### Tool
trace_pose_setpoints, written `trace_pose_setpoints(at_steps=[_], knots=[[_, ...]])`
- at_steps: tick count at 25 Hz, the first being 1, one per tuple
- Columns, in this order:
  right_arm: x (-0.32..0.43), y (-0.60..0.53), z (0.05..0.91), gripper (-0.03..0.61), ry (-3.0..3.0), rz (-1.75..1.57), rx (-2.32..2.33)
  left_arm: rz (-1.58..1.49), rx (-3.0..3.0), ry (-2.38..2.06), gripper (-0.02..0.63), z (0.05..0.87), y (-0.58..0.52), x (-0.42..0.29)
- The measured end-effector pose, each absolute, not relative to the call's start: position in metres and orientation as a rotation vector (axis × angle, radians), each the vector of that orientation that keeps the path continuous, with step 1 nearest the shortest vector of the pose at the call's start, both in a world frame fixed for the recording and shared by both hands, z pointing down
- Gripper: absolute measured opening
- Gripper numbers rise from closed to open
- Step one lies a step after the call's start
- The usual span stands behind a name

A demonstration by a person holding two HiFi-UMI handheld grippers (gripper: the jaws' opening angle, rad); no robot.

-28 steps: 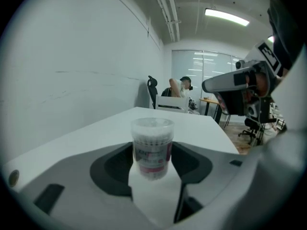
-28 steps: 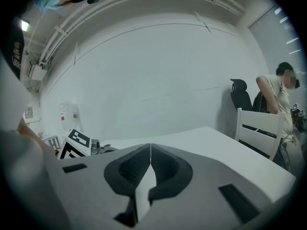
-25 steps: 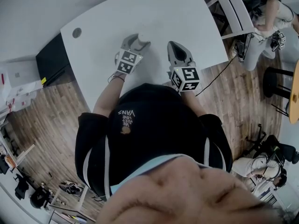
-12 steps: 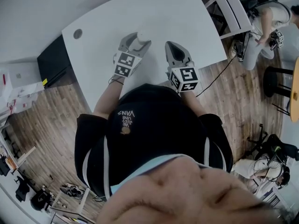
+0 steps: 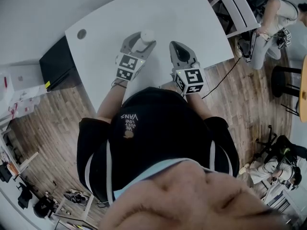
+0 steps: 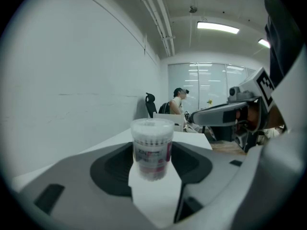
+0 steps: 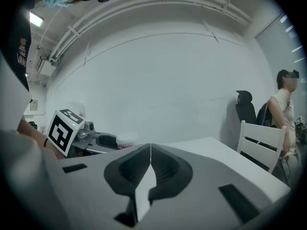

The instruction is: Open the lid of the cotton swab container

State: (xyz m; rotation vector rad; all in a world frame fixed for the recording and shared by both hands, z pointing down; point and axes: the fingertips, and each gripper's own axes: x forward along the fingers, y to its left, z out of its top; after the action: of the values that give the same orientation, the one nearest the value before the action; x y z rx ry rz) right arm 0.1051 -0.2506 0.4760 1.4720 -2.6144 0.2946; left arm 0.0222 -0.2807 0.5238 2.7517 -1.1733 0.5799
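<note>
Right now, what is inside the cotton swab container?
Through the clear wall of the cotton swab container, white swab tips show under the closed lid. Its printed label covers the middle, so the stems there cannot be seen.

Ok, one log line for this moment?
left gripper: shut on cotton swab container | lid: on | right gripper: shut, empty, apart from container

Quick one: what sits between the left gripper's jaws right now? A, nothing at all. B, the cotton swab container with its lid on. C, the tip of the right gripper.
B: the left gripper view shows the cotton swab container, its lid on, between the jaws of the left gripper.
</note>
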Motion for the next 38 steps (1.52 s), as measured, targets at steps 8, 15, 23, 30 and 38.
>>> trace_pose_setpoints(at_steps=[8, 15, 23, 30, 38], knots=[[0.084, -0.238, 0.466, 0.014, -2.632, 0.282, 1.456, 0.569, 2.756, -1.187, 0.255, 0.511, -0.264, 0.006], [0.062, -0.222, 0.456, 0.014, -2.660, 0.241, 1.416, 0.577, 2.773, -1.195, 0.255, 0.499, -0.242, -0.006], [0.039, -0.203, 0.445, 0.014, -2.705, 0.194, 1.347, 0.584, 2.785, -1.195, 0.255, 0.491, -0.220, -0.016], [0.016, -0.182, 0.435, 0.015, -2.780, 0.151, 1.260, 0.614, 2.811, -1.197, 0.255, 0.488, -0.198, -0.025], [-0.010, -0.169, 0.438, 0.200, -2.788, 0.165, 1.118, 0.692, 2.848, -1.207, 0.255, 0.488, -0.186, -0.035]])
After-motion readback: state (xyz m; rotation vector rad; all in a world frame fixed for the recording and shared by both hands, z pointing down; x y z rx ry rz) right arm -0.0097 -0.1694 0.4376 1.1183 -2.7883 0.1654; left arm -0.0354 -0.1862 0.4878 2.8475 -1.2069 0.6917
